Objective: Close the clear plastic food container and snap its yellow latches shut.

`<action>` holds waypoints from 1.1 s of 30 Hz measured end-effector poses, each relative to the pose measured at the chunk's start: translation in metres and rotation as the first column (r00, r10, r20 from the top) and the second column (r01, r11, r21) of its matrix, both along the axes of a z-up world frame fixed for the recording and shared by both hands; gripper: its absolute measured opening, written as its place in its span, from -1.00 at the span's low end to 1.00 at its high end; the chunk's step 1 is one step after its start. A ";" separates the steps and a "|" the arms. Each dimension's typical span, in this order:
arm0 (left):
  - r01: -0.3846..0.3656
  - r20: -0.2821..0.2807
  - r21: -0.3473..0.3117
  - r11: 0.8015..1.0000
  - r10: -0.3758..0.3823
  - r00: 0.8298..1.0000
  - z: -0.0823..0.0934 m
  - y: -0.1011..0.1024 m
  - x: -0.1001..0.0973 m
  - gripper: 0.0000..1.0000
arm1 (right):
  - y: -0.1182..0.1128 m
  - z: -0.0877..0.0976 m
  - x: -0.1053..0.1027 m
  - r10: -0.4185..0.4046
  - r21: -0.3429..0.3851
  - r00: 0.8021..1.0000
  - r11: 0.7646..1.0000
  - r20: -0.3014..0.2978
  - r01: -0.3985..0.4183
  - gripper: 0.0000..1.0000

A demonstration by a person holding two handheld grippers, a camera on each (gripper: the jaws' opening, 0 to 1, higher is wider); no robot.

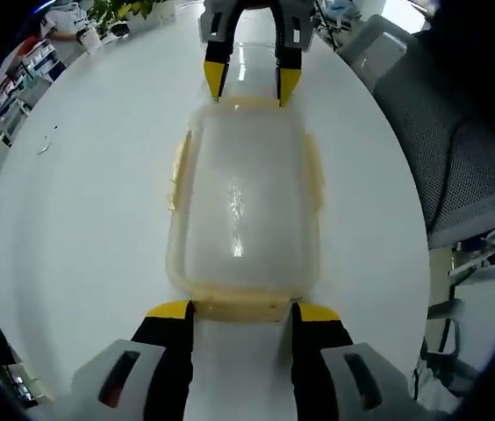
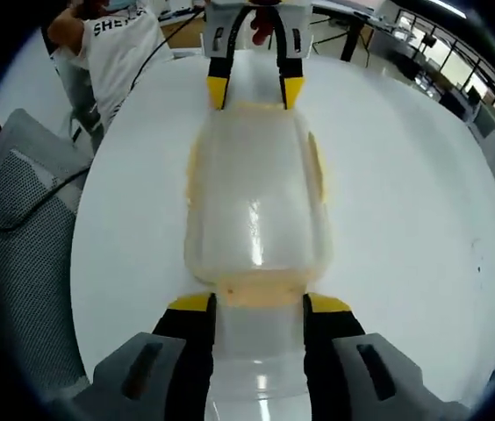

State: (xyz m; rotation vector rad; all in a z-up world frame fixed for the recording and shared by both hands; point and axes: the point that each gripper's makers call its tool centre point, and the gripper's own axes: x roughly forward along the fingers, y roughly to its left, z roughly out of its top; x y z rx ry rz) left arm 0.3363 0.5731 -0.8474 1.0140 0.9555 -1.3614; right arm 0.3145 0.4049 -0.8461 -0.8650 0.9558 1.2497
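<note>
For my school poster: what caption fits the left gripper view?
Two tools, left and right, flank a clear container on a white table.

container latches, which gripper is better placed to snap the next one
Neither clearly: the left gripper and the right gripper each have open jaws straddling an end latch of the container. Left looks marginally closer.

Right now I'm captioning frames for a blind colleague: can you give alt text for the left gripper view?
A clear plastic food container with its lid on lies on a white table, between two open grippers. The left gripper is at its near end latch, the right gripper at its far end.
</note>
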 end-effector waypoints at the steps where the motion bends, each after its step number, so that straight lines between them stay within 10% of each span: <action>1: 0.002 0.001 -0.003 1.000 -0.002 1.000 0.000 0.000 0.000 -0.29 | 0.000 0.000 0.000 -0.003 -0.001 1.000 1.000 -0.002 0.003 -0.25; 33: -0.061 -0.032 -0.056 0.997 0.059 0.998 0.004 0.000 -0.024 -0.35 | -0.001 0.001 -0.011 0.065 -0.013 0.996 0.998 -0.063 -0.066 -0.30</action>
